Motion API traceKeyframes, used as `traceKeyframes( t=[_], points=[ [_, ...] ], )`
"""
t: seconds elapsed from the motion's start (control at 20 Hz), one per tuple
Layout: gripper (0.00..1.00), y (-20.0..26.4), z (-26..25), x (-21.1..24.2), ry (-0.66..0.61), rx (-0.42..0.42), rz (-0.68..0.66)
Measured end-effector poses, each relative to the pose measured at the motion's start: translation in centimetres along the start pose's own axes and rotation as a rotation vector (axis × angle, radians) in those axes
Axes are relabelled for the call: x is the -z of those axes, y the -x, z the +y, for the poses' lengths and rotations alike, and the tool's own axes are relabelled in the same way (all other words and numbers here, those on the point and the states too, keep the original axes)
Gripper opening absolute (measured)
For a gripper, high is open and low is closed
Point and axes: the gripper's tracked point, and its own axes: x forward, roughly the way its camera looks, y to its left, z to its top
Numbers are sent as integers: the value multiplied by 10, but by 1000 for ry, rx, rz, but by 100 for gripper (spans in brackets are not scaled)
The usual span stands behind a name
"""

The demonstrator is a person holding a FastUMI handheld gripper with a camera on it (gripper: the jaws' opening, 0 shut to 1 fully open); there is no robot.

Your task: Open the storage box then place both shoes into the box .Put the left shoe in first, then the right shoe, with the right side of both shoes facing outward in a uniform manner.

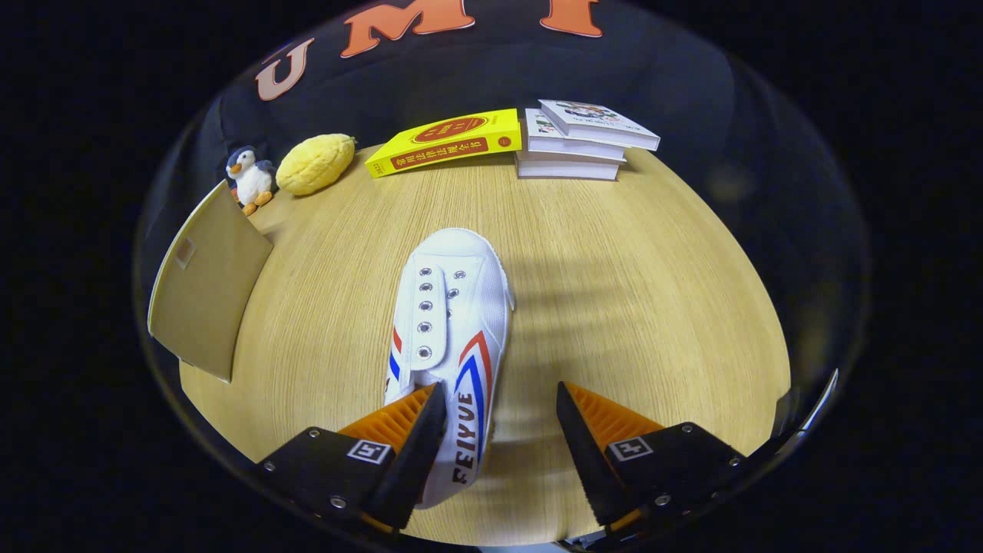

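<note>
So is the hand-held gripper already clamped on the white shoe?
No, the hand-held gripper is open, with the white shoe lying against its left finger and a gap to the right one.

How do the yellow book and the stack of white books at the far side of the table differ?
The yellow book is a single volume, leaning tilted against the white books; those lie flat, stacked three high. Its cover is bright yellow; theirs are mostly white. Both sit on the wooden table, beyond the white shoe and the open gripper.
</note>
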Motion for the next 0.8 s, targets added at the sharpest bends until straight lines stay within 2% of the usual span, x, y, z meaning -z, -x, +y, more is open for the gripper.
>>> traceKeyframes(
  t=[0.1, 0.15, 0.25, 0.3, 0.45, 0.55, 0.7, 0.8],
  points=[
    [67, -2, 11, -1, -1, -37, 9],
    [49, -1, 15, -1, 11, -42, 11],
    [33, -2, 14, -1, 25, -20, 13],
    [30, -4, 12, -1, 24, -3, 20],
    [6, -2, 10, -2, 44, 13, 20],
    [0, -1, 8, -5, 60, 17, -39],
    [0, 5, 7, -17, 44, 8, -128],
    [0, 17, 19, -29, 2, -31, -161]
  ],
)
